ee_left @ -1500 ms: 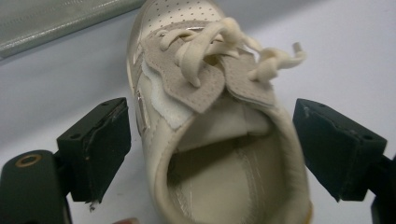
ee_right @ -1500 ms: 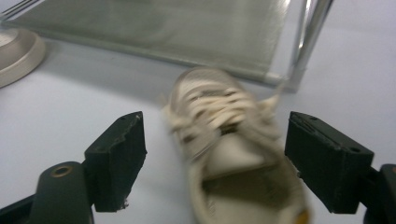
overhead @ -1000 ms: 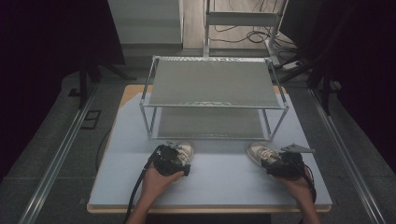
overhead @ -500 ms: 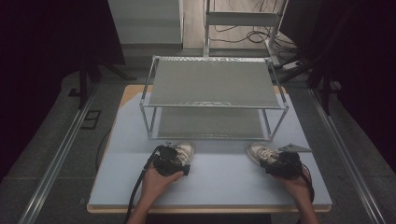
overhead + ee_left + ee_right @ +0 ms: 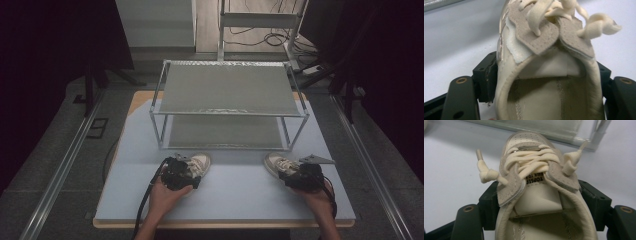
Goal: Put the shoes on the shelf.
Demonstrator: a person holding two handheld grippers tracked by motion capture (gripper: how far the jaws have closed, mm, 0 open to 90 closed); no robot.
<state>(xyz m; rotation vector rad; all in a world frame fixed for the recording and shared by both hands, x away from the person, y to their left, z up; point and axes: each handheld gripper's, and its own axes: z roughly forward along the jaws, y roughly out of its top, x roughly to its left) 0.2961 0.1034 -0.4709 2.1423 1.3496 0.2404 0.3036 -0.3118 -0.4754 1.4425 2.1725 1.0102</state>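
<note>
Jaws of my left hand-held gripper sit one on each side of the left shoe, clasping it round the heel and collar; in the left gripper view the black jaws press against both sides of that shoe, its opening right in front of the camera and its laces just ahead. My left hand is wrapped round the grip behind it.

My right hand-held gripper has the right shoe clenched the same way, jaws tight on both flanks of the collar in the right gripper view, with the tongue label and cream laces just beyond them and the toe pointing away from me. My right hand holds it from behind.

Both shoes rest on the pale blue table, well apart from each other, toes facing outward from the hand-held grippers. Just past the toes stands the metal shelf rack; its lower tier is nearest the shoes, its upper tier above
</note>
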